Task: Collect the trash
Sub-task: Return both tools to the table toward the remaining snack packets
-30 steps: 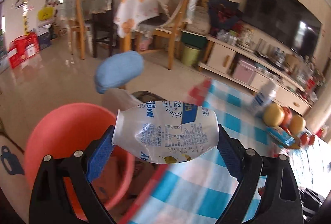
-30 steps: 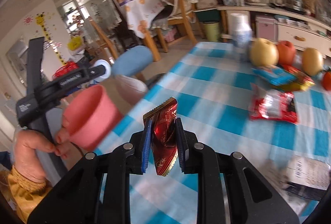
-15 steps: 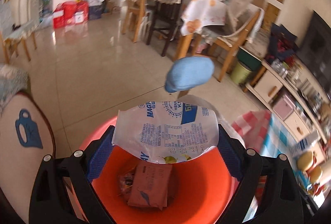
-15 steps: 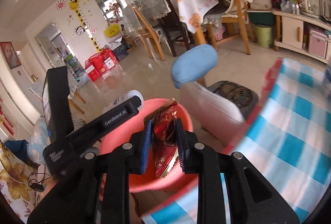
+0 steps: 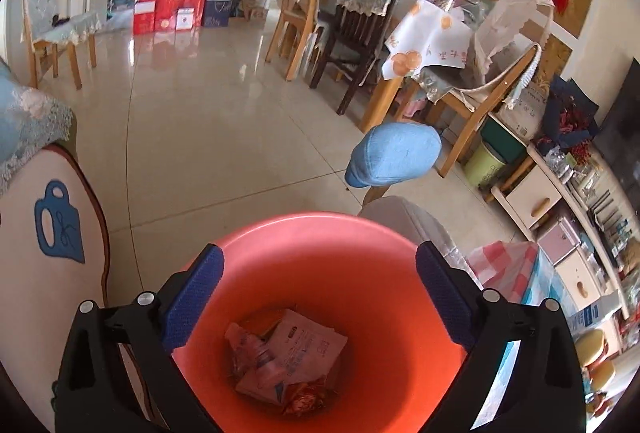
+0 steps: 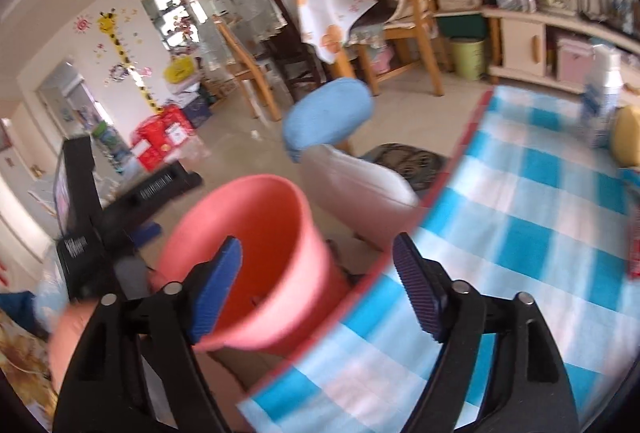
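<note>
An orange-pink bin [image 5: 320,261] sits on the floor right below my left gripper [image 5: 319,289], which is open and empty above its mouth. Several wrappers and a small bottle [image 5: 280,361] lie at the bin's bottom. In the right wrist view the same bin [image 6: 256,233] stands beside the blue-and-white checked table [image 6: 540,233]. My right gripper [image 6: 316,273] is open and empty over the bin's rim and the table edge. The other gripper's black body [image 6: 88,209] shows at the left.
A blue round stool [image 5: 394,155] and a white chair back [image 6: 360,185] stand just behind the bin. A white bottle [image 6: 604,101] and a yellow fruit [image 6: 628,133] stand on the table's far side. Wooden chairs [image 5: 360,25] and a TV cabinet [image 5: 560,217] lie further off.
Both grippers have opened. The white bottle left my left gripper and the red wrapper left my right one; both grippers moved over the bin, and the right view has swung back toward the table.
</note>
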Available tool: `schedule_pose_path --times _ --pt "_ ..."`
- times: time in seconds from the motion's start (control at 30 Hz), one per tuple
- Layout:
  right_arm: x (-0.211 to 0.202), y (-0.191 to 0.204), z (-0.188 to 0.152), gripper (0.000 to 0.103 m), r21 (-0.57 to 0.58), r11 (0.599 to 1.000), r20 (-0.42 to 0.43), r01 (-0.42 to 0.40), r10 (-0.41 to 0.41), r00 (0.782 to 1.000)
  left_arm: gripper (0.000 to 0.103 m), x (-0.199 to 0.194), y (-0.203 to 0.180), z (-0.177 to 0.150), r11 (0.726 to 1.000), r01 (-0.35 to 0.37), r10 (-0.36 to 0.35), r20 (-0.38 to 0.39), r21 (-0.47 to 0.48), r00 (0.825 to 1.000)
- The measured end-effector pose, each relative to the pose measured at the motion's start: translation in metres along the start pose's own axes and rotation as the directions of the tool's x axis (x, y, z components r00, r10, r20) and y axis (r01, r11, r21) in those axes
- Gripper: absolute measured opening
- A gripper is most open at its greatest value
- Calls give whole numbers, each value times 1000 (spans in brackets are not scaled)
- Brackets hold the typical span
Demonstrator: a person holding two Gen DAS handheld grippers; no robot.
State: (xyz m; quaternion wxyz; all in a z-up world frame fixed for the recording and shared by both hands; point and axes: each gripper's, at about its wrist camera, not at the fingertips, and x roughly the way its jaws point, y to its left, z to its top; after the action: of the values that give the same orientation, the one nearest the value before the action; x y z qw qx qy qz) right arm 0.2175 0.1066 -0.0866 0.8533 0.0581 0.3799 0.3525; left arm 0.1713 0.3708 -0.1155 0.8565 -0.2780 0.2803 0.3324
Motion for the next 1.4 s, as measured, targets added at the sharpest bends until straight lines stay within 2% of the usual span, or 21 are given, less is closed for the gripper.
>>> schedule_pose_path --times 0.17,0.27,0.37,0.6,0.67,0.9,1.1,1.23,1.4 --pt "-31 -17 -27 86 -38 995 13 95 -94 995 96 -12 -16 -5 997 63 -64 42 40 997" --pt "-43 -27 -43 89 -49 991 14 124 -124 992 96 -21 -35 -9 990 84 -92 64 116 994" --pt "-59 -33 -58 91 -61 989 32 136 -134 990 96 -32 -58 -16 972 105 -127 91 208 988" --pt "-87 -43 -83 93 -109 979 55 175 -170 984 96 -58 -100 -37 932 177 -224 119 315 967" --pt "-96 -46 -89 96 -127 976 66 178 -171 983 96 -61 -112 -46 913 227 -271 87 340 959" --pt "-125 -49 -104 99 -178 957 120 231 -212 970 96 -64 -150 -82 844 303 -335 -8 443 942" --pt "-136 -59 -110 99 -147 960 121 238 -221 968 96 -75 -172 -113 775 347 -387 -36 529 921" --pt "-141 -65 -113 99 -140 961 112 239 -224 968 96 -79 -180 -125 739 400 -428 -81 541 900" --pt "-151 -74 -117 99 -121 966 111 228 -216 970 96 -85 -189 -141 687 431 -453 -118 585 883"
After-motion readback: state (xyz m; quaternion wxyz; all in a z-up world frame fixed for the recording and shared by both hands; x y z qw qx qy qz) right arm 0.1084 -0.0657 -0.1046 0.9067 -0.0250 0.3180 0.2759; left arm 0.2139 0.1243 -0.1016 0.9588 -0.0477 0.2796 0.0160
